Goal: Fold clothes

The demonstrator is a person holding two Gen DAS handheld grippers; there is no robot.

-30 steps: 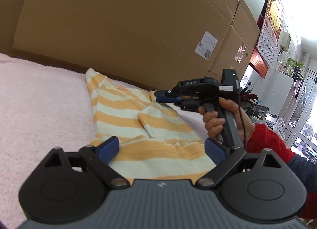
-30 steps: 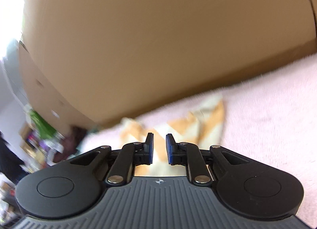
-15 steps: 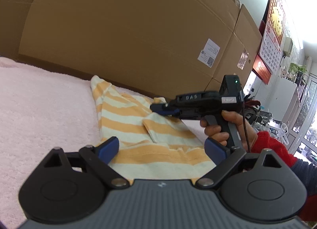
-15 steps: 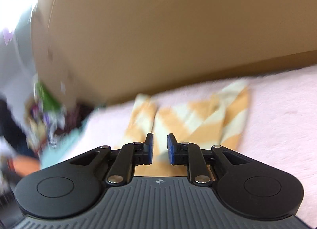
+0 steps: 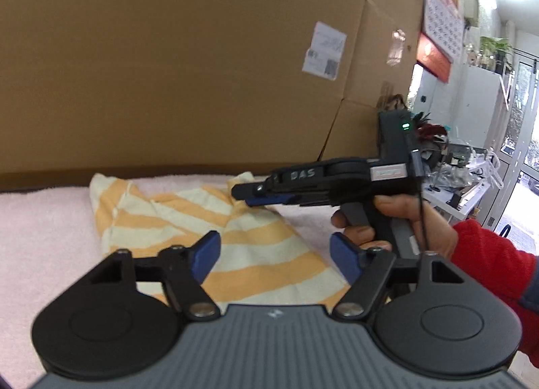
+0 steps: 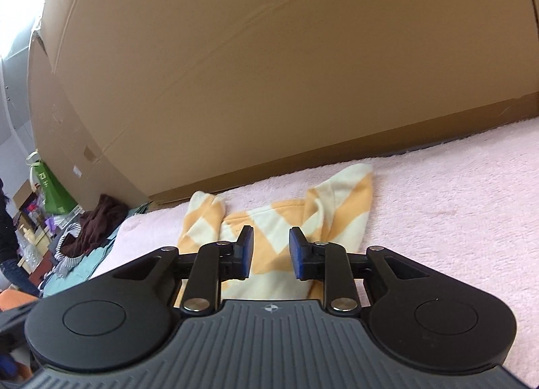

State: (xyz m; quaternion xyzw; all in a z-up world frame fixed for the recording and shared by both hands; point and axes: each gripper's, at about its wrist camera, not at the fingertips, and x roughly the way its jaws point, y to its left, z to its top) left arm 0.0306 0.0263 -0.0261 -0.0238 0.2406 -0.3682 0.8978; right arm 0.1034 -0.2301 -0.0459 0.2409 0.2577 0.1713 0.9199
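An orange-and-cream striped garment [image 5: 168, 217] lies partly folded on the pink fleece cover [image 5: 40, 220], close to the cardboard wall. My left gripper [image 5: 274, 254] hovers above its near edge. Its jaws are closing with nothing pressed between them. A hand in a red sleeve [image 5: 488, 254] holds my right gripper [image 5: 249, 195], which hangs just over the garment's far right corner. In the right wrist view the right gripper [image 6: 272, 252] is above the garment [image 6: 276, 217]. Its jaws are opening, and the gap between the blue pads [image 6: 246, 251] holds nothing.
Tall cardboard boxes [image 5: 202, 52] wall off the back edge of the cover [image 6: 454, 203]. A heap of other clothes [image 6: 101, 217] and a green bag [image 6: 50, 190] lie past the left end. A red wall calendar [image 5: 441, 8] and cluttered shelves stand at the right.
My left gripper's jaws have narrowed, and that hand has lifted and shifted along the garment. The right gripper's jaws have parted from nearly shut and it has rolled slightly.
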